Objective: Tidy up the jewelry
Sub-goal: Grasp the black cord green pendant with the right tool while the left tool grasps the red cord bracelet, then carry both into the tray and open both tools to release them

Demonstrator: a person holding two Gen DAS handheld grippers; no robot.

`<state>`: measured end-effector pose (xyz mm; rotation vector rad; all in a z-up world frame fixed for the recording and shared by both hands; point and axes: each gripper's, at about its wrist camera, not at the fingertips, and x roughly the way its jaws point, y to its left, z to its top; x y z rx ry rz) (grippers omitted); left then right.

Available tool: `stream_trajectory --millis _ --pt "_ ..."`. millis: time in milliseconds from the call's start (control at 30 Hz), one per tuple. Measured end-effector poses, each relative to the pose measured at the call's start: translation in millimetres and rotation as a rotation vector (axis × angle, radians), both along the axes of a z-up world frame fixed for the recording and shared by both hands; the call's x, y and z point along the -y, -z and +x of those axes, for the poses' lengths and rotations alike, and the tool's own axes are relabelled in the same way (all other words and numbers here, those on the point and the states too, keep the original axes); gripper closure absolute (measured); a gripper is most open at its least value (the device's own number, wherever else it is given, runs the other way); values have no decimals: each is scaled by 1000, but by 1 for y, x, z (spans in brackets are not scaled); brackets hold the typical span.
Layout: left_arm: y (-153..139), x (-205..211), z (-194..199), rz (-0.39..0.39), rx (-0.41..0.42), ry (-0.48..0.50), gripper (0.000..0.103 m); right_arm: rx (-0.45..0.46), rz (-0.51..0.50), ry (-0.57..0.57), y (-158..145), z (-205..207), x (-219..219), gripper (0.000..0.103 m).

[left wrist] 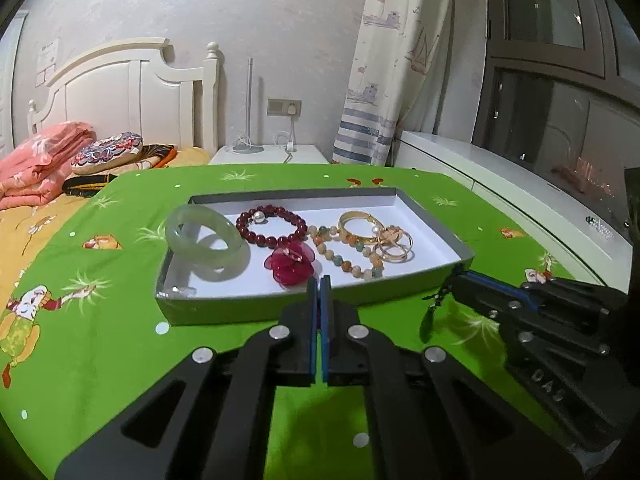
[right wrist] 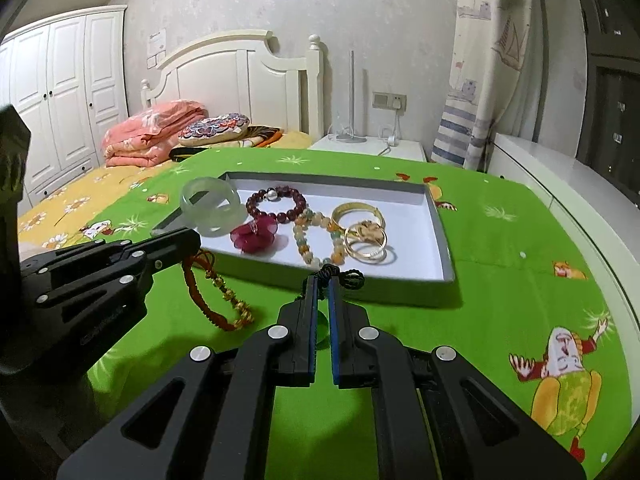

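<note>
Your right tool [right wrist: 323,280] pinches black knotted cord [right wrist: 340,276] of pendant just before tray [right wrist: 440,240] near edge; green pendant stone [right wrist: 322,330] hangs below tool, above desk [right wrist: 500,280]. Your left tool [left wrist: 320,286] sits closed, nothing between fingers, at tray near edge, red flower piece [left wrist: 290,266] just beyond. Red cord bracelet [right wrist: 216,300] lies on desk outside tray, left of right tool.

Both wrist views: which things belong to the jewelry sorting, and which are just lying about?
Part of the job:
tray
jade bangle
red bead bracelet
red flower clip
pastel bead bracelet
gold bangle
gold rings
red cord bracelet
black cord pendant, pinched in right gripper

Lying about:
pink quilt
pillow
lamp
</note>
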<state>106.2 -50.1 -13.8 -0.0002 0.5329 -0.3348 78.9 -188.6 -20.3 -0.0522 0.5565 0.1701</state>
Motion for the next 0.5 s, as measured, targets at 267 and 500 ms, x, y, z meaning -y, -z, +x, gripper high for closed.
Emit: stream_trajectory --millis 267,500 --pt "-19 -6 8 -7 55 -33 102 33 -12 2 -17 15 -5 97" --pt "-28 -7 18 20 93 -49 102 53 -24 1 -28 32 -10 97"
